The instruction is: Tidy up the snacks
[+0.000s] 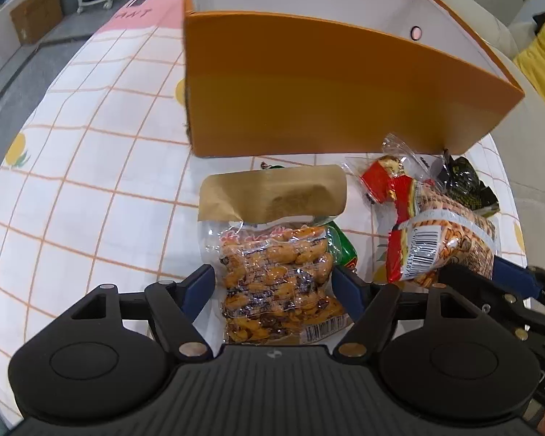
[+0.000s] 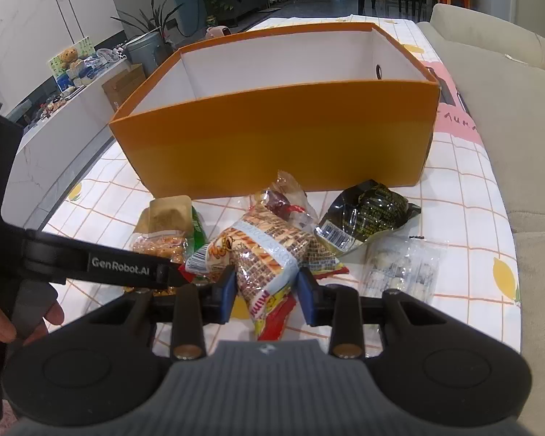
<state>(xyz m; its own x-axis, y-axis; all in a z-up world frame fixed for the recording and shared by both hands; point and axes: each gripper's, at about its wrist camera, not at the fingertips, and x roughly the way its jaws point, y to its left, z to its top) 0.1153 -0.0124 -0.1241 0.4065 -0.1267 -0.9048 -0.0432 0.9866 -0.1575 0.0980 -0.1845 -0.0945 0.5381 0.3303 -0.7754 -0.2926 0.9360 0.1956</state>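
Note:
An open orange box (image 1: 327, 101) with a white inside stands on the table; it also shows in the right wrist view (image 2: 272, 138). My left gripper (image 1: 272, 283) is shut on a clear peanut bag with a brown paper top (image 1: 276, 254), which covers a green packet (image 1: 343, 250). My right gripper (image 2: 265, 283) is shut on a red and yellow snack bag (image 2: 265, 250), seen from the left wrist too (image 1: 439, 239). A black packet (image 2: 367, 214), a small red packet (image 2: 283, 203) and a clear packet of white sweets (image 2: 399, 265) lie in front of the box.
The table has a white cloth (image 1: 91, 167) with an orange grid and lemon prints. A cream sofa (image 2: 519, 116) runs along the table's right edge. My left gripper's arm (image 2: 101, 261) crosses the left of the right wrist view.

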